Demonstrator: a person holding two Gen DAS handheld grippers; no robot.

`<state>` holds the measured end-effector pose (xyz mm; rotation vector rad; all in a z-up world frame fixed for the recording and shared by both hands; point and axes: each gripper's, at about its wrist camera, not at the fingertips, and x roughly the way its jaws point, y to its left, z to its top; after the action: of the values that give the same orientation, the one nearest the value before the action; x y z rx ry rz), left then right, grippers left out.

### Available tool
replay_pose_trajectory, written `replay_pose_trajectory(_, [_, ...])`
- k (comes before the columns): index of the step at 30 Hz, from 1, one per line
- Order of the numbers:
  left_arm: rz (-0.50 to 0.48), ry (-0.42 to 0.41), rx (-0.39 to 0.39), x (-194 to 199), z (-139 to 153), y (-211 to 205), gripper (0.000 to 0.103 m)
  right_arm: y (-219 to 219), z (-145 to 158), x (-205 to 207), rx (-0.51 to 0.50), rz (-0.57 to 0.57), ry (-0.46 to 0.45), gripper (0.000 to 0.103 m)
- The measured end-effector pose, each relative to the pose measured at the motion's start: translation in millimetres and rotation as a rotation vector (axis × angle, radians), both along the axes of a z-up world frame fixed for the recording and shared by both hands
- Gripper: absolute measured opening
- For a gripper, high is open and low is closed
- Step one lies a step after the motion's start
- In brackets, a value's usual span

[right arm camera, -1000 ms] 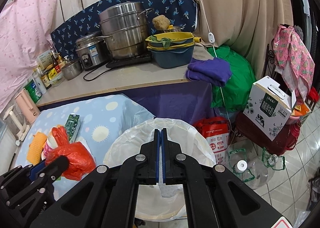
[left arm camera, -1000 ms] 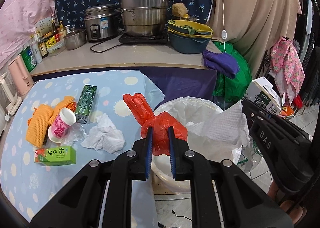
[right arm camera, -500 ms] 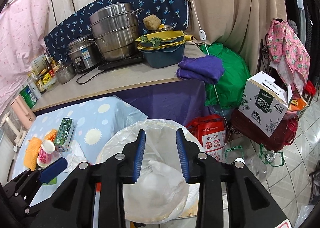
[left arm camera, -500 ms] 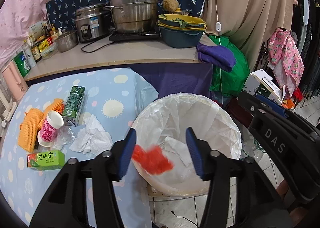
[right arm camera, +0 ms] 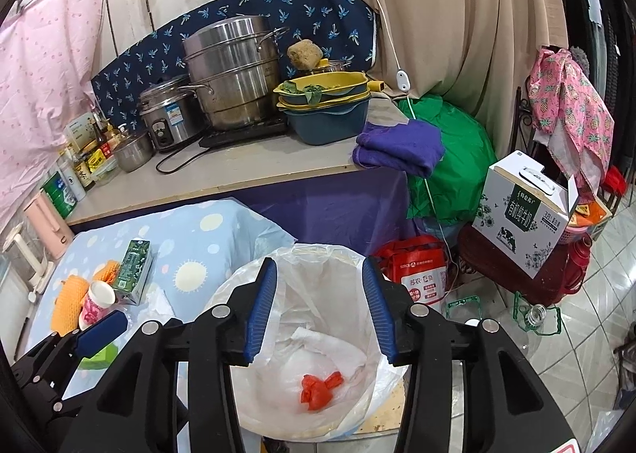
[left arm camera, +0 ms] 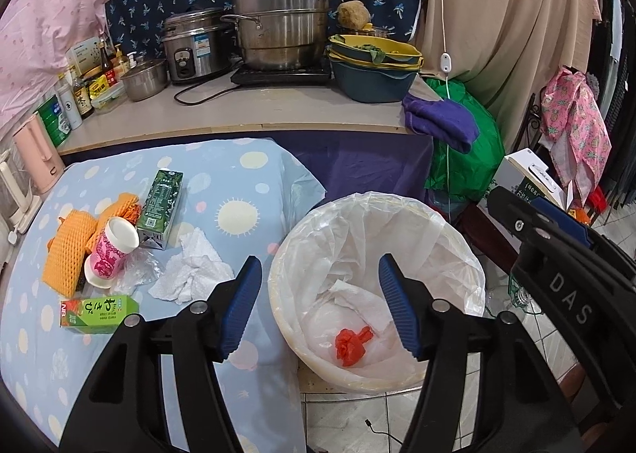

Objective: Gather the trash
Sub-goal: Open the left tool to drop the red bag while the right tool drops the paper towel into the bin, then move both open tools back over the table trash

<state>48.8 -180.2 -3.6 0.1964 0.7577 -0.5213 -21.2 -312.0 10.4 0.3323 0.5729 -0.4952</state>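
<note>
Left gripper (left arm camera: 320,304) and right gripper (right arm camera: 318,312) both spread apart, empty, above lined bin (left arm camera: 457,238). Red bag (left arm camera: 351,339) lies inside, below them. Left of left gripper, on bench (left arm camera: 222,182): tissue (left arm camera: 190,274), cup (left arm camera: 113,250), cartons remain.

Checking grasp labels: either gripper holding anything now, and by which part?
Nothing held. Left gripper and right gripper are open, empty; red plastic bag lies in the bin.

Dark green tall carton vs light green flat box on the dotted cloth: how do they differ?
The dark green carton is taller and narrower, further back, beside the pink paper cup; the light green box is short and wide, lying flat nearest the left gripper. The carton carries small white print, the box large yellow characters. Both rest uncollected on the blue dotted tablecloth.
</note>
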Motion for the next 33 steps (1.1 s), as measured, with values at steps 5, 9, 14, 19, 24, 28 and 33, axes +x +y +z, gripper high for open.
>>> replay_pose_trajectory(5, [0.025, -0.001, -0.008, 3, 3, 12, 0.061, 7, 2, 1, -0.005, 0.015, -0.001, 0.045])
replay_pose_trajectory(9, [0.048, -0.008, -0.012, 5, 6, 23, 0.062, 14, 5, 3, -0.009, 0.029, -0.003, 0.045])
replay_pose_trajectory(14, [0.083, -0.008, -0.014, 8, 7, 40, 0.062, 28, 7, 7, -0.016, 0.053, -0.007, 0.048])
replay_pose_trajectory(19, [0.129, 0.001, -0.014, 14, 7, 61, 0.063, 45, 7, 15, -0.019, 0.089, 0.000, 0.049])
replay_pose_trajectory(24, [0.181, 0.012, -0.014, 20, 4, 87, 0.064, 67, 7, 25, -0.021, 0.134, 0.007, 0.049])
replay_pose_trajectory(28, [0.226, 0.018, -0.013, 24, 0, 112, 0.067, 88, 4, 36, -0.024, 0.176, 0.019, 0.049])
replay_pose_trajectory(33, [0.289, 0.024, -0.007, 28, -5, 147, 0.071, 115, -3, 49, -0.021, 0.229, 0.039, 0.049])
